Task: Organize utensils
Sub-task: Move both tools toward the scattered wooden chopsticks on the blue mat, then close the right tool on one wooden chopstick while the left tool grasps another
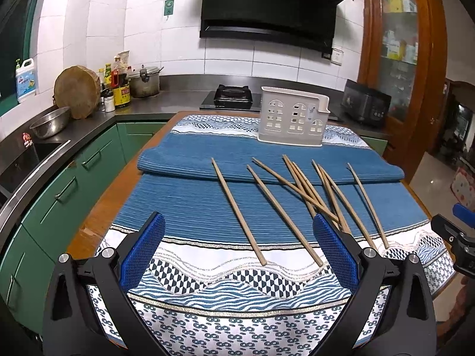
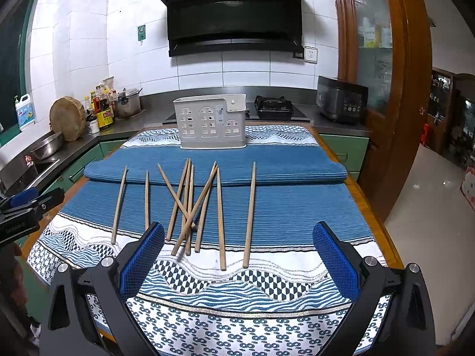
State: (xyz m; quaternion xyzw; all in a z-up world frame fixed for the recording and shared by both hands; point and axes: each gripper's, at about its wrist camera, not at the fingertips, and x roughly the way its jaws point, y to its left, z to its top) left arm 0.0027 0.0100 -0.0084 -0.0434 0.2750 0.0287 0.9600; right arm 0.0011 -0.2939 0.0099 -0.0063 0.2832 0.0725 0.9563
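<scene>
Several wooden chopsticks [image 1: 282,204] lie scattered on a blue striped cloth [image 1: 190,204] on the table; they also show in the right wrist view [image 2: 190,204], some crossed in a pile. A white plastic utensil holder [image 1: 292,120] with window-shaped holes stands upright at the far end of the cloth, also seen in the right wrist view [image 2: 210,123]. My left gripper [image 1: 239,249] is open and empty, above the near edge of the cloth, short of the chopsticks. My right gripper [image 2: 239,252] is open and empty, just before the chopstick ends.
A steel counter runs behind the table with a gas stove [image 1: 234,93], a black cooker [image 1: 366,105], a pot [image 1: 145,81], sauce bottles [image 1: 120,89], a round chopping board [image 1: 78,92] and a metal bowl [image 1: 50,121]. Green cabinets [image 1: 59,190] stand left; a wooden cabinet [image 1: 403,44] stands right.
</scene>
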